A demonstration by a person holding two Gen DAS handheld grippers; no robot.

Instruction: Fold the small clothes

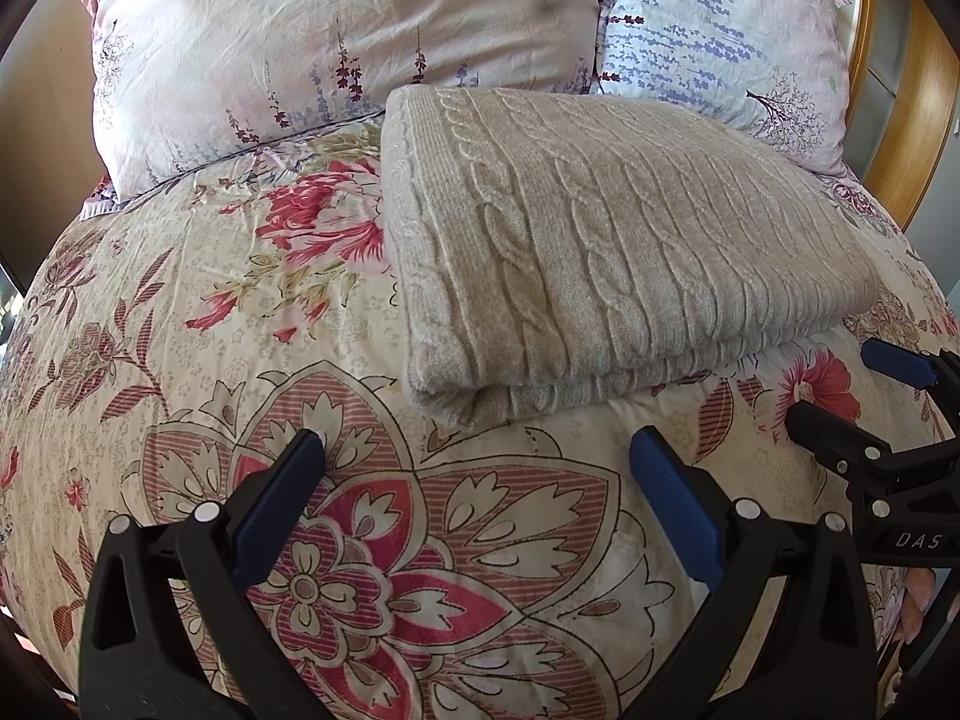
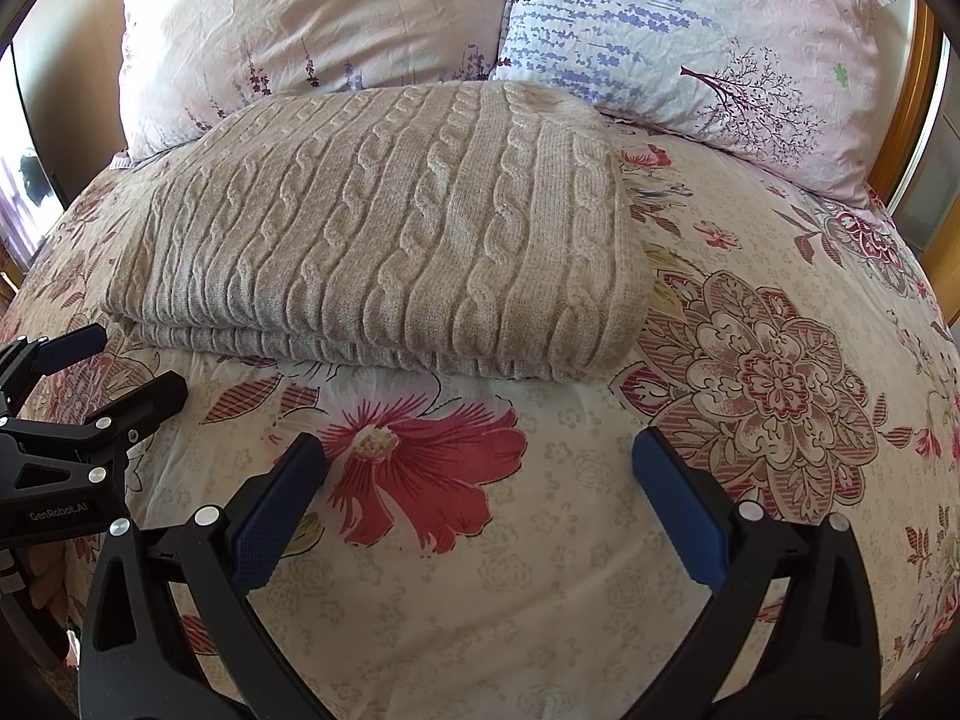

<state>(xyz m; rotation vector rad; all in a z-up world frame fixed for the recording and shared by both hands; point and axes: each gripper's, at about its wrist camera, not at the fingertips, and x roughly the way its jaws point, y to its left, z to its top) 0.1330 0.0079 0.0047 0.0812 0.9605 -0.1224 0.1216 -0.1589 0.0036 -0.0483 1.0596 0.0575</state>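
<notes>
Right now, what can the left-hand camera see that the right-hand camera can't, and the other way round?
Only the left wrist view shows the big pink medallion print under the open left gripper. Only the right wrist view shows the large red flower under the open right gripper. Both show the folded beige cable-knit sweater on the floral bedspread, two pillows behind it, and the other gripper at the edge.

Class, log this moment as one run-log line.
left gripper open, empty | right gripper open, empty | sweater folded on bedspread, untouched
</notes>
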